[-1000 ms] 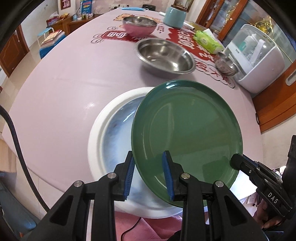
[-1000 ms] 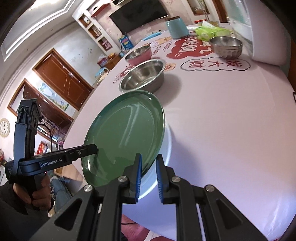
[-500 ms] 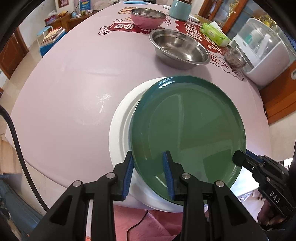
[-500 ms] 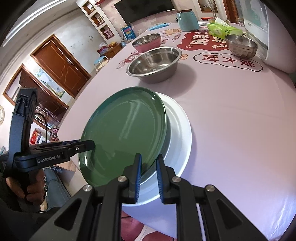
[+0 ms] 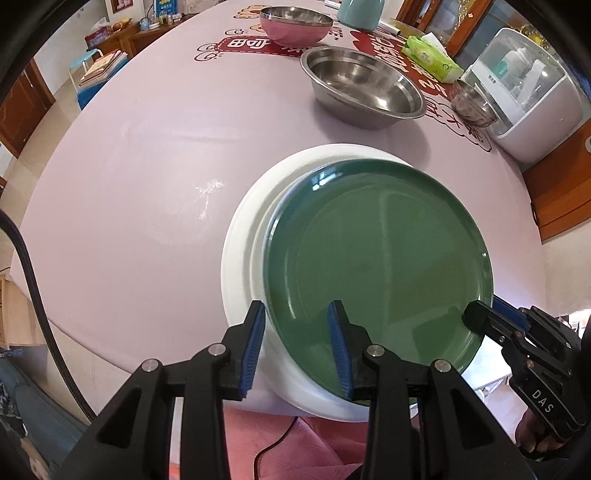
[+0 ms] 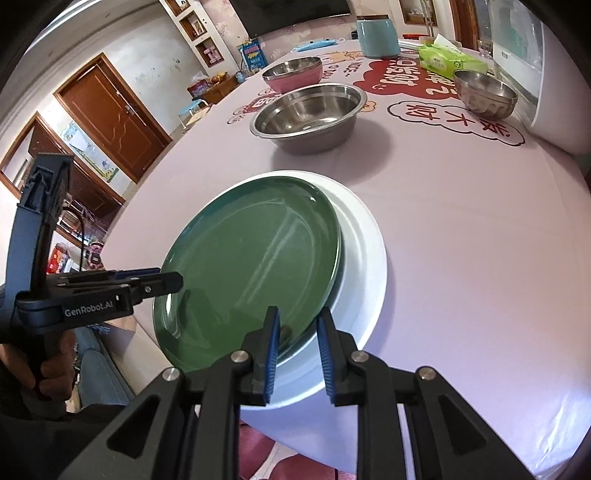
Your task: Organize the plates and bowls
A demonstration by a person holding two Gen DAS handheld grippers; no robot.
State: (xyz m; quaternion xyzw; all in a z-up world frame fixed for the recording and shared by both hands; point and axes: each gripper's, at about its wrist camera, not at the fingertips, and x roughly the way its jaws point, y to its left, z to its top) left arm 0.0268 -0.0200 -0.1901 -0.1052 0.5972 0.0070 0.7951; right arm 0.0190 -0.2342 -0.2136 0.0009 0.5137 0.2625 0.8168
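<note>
Pale pink cloth printed with red characters covers the round table point(image 5: 140, 155), which is set in a room with brown wooden doors. Near the table's front edge a white plate point(image 5: 243, 236) is laid flat, and a green plate point(image 5: 376, 254) is seen on top of it, shifted off-centre so that a crescent of white is left showing on one side while the green rim overhangs toward the table edge. The left gripper point(image 5: 297, 343) is positioned at the near rim of the green plate with its blue-padded fingers apart, the rim lying in the gap between them; contact with the pads cannot be told. The right gripper point(image 6: 297, 354) is likewise spread, with the plate's edge seen between its fingers rather than pinched. Farther back a large steel bowl point(image 5: 364, 86) is placed, with a pink bowl point(image 5: 295, 24) behind it and a small steel bowl point(image 5: 472, 105) beside a white appliance point(image 5: 532, 99). A green tissue pack point(image 5: 430, 57) and a teal canister point(image 6: 378, 37) are also seen at the far side.
</note>
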